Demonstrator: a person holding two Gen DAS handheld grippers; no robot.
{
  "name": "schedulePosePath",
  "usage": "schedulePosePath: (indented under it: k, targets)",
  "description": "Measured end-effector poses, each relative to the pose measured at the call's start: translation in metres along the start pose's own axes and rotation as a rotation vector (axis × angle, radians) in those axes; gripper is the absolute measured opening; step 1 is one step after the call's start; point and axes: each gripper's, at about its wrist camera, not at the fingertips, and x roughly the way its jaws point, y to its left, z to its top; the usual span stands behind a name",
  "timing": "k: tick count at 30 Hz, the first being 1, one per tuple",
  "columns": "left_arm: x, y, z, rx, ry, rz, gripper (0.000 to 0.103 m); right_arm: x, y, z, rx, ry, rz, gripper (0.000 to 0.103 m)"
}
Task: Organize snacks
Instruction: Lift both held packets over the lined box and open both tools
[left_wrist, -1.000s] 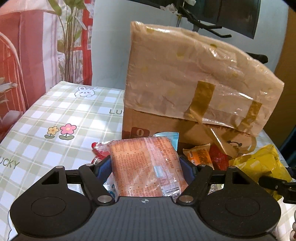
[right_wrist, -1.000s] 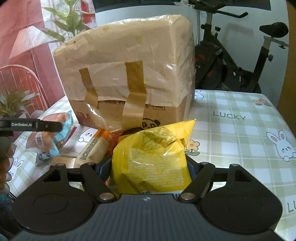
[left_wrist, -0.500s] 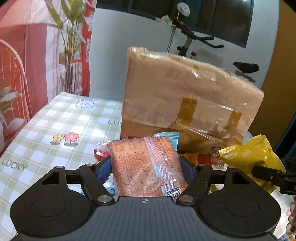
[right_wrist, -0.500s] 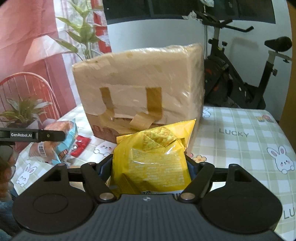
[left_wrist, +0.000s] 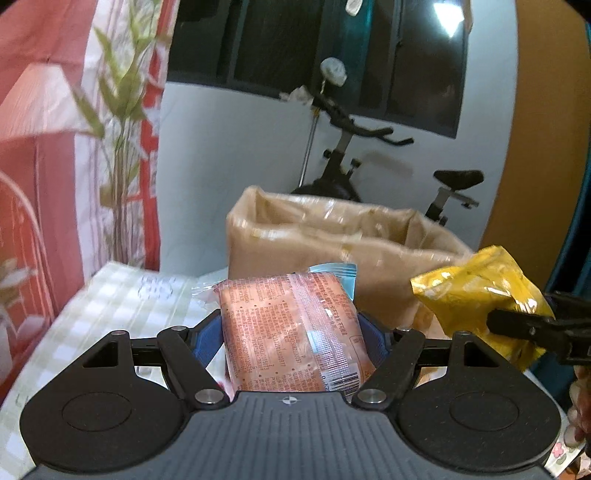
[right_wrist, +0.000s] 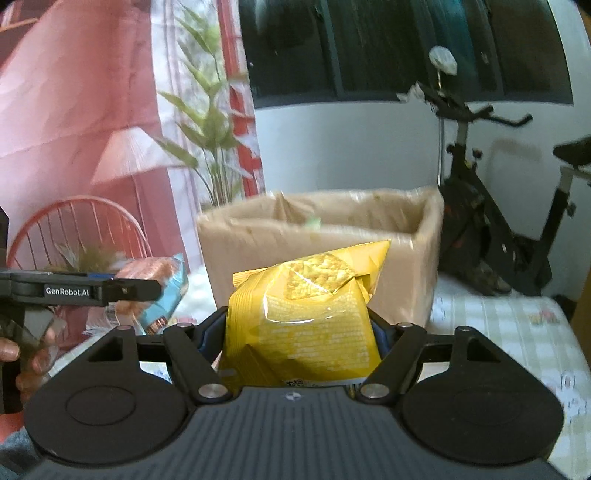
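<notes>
The orange packet (left_wrist: 291, 332) sits clamped between the jaws of the left gripper (left_wrist: 291, 334), and the yellow chip bag (right_wrist: 301, 325) is pinched the same way in the right gripper (right_wrist: 301, 332). Both are held in the air, level with the open top of the cardboard box (right_wrist: 402, 258), which stands toward the far edge of the checked table (right_wrist: 509, 332). Carrying one snack in each claw at rim height probably serves to clear the box wall before dropping them inside. Half a second ago the box front, with its tape strips, towered over the snacks; now both cameras look across its rim, so the grippers have risen. Motion blurs the box.
</notes>
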Motion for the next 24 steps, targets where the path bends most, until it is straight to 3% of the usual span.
schedulePosePath:
  k: [8, 11, 17, 24]
  targets:
    - [0.013, -0.008, 0.061, 0.036, -0.098, -0.044, 0.078, 0.004, -0.006, 0.064, -0.056, -0.118, 0.021, 0.075]
    - [0.032, -0.014, 0.084, 0.068, -0.117, -0.053, 0.078, 0.019, -0.012, 0.087, -0.113, -0.143, -0.013, 0.075]
    - [0.09, -0.025, 0.117, 0.114, -0.087, -0.046, 0.078, 0.075, -0.033, 0.114, -0.152, -0.101, -0.118, 0.075]
    - [0.148, -0.028, 0.126, 0.151, -0.018, 0.001, 0.078, 0.129, -0.046, 0.112, -0.176, -0.006, -0.183, 0.075]
